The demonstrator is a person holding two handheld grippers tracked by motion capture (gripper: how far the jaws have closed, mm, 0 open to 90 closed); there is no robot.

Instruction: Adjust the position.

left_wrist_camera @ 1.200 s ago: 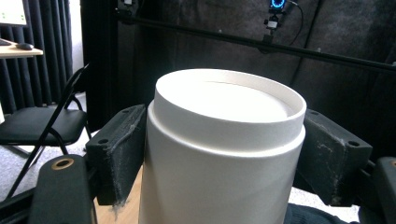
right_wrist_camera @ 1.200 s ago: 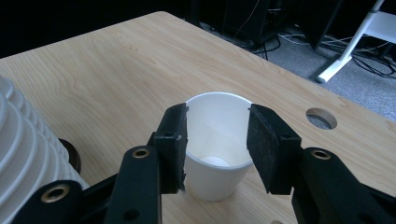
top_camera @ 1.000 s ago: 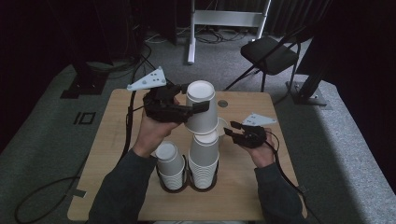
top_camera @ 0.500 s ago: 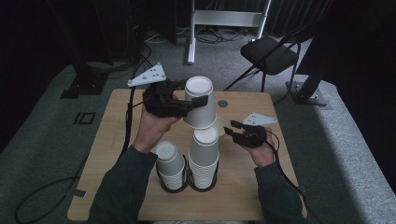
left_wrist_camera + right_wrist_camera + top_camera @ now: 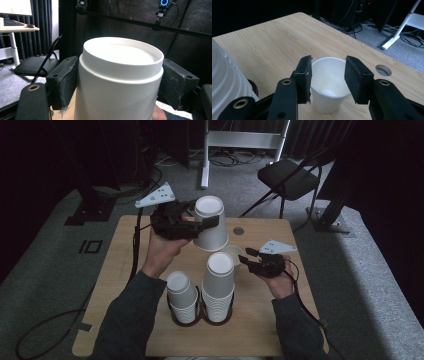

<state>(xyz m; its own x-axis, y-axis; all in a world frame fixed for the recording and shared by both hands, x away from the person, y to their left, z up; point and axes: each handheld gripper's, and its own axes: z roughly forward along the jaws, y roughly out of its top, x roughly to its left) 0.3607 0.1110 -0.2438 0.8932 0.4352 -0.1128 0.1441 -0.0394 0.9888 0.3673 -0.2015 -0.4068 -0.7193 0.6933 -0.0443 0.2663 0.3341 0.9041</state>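
The left gripper is held raised above the far half of the table, and its two pads are seen pressed against opposite sides of an inverted white paper cup; the cup is thus gripped, bottom upward, clear of the table surface. In the left gripper view the same cup is seen between the two black pads, its recessed base facing up and both pads in contact with its wall. The right gripper is held lower, near the right side of the table, with its jaws pointed toward an upright white cup that stands on the wood just beyond the taller stack. In the right gripper view the jaws are seen parted on either side of this upright cup; the left pad appears to be at the rim, while a small gap is seen at the right pad, so a firm grip is not shown. A small pale round object is noted inside this cup at its bottom. Nearer the person, two stacks of inverted white cups are set side by side: a taller stack and, touching it on its left, a shorter stack. A round hole is noted in the tabletop beyond the cups.
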